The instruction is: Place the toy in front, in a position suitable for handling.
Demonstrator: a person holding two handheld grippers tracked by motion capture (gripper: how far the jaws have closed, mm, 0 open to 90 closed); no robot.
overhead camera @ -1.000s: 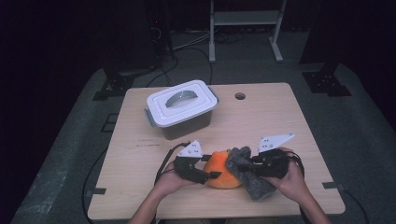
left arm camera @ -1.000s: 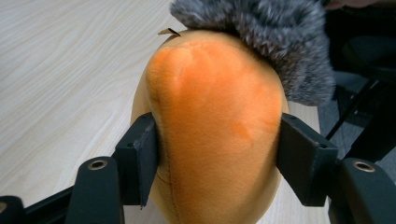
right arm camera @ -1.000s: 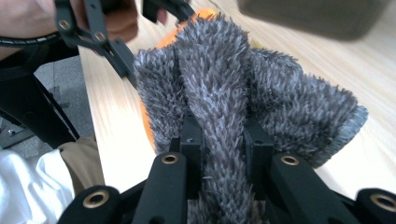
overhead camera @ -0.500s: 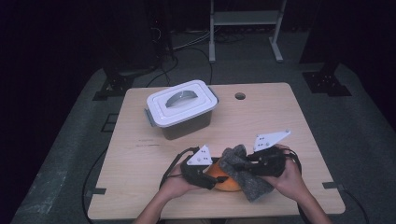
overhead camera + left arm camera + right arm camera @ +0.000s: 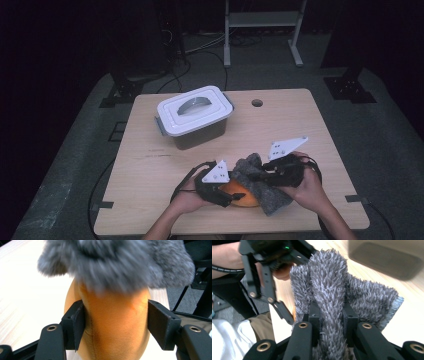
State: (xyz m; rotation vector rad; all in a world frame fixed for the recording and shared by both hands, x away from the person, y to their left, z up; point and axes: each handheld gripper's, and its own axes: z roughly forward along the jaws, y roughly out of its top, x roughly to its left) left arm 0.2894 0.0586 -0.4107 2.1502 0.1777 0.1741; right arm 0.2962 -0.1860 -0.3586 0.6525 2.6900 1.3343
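In front of the lidded box (image 5: 195, 119), the left gripper (image 5: 113, 322) is clamping the orange toy (image 5: 115, 327) while the right gripper (image 5: 331, 322) is pinching the grey cloth (image 5: 332, 290) draped over it, probably for wiping next.

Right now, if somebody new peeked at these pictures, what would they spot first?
Probably the bright orange plush thing at the near edge of the table, squeezed between the left gripper's jaws. Draped over it is a fluffy grey cloth, pinched by the right gripper. Farther back on the left stands a dark box with a white lid.
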